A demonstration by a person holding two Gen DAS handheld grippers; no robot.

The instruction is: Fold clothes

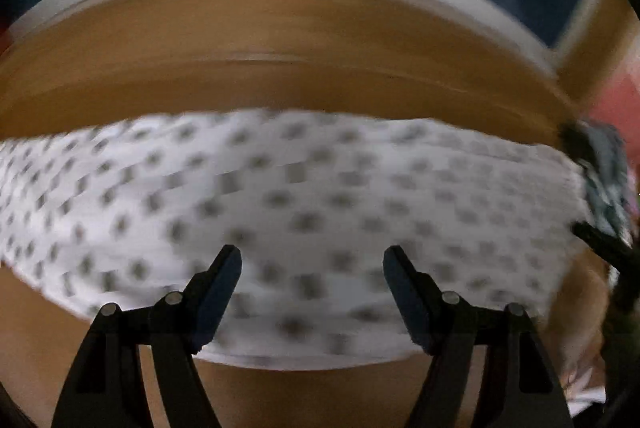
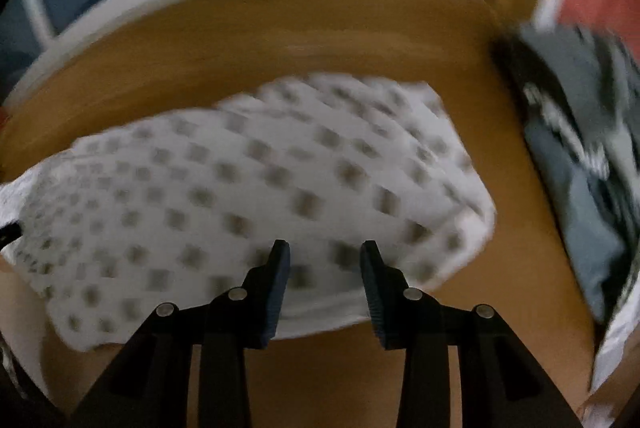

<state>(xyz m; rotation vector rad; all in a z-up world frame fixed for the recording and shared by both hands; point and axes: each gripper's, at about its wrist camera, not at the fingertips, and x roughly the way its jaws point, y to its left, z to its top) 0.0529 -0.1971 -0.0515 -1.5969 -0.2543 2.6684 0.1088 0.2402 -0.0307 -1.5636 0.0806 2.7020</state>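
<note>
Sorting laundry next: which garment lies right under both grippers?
The white dotted garment, spread on the wooden table; the dark grey clothes lie off to the right.

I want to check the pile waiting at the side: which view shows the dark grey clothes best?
The right wrist view: the dark grey clothes fill its right side on the table. The left wrist view catches only a blurred sliver at its right edge, beyond the spotted white garment.

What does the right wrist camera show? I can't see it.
A white spotted cloth lies on a wooden table, with the open right gripper above its near edge. Dark grey clothes sit to the right. It's blurry.
</note>
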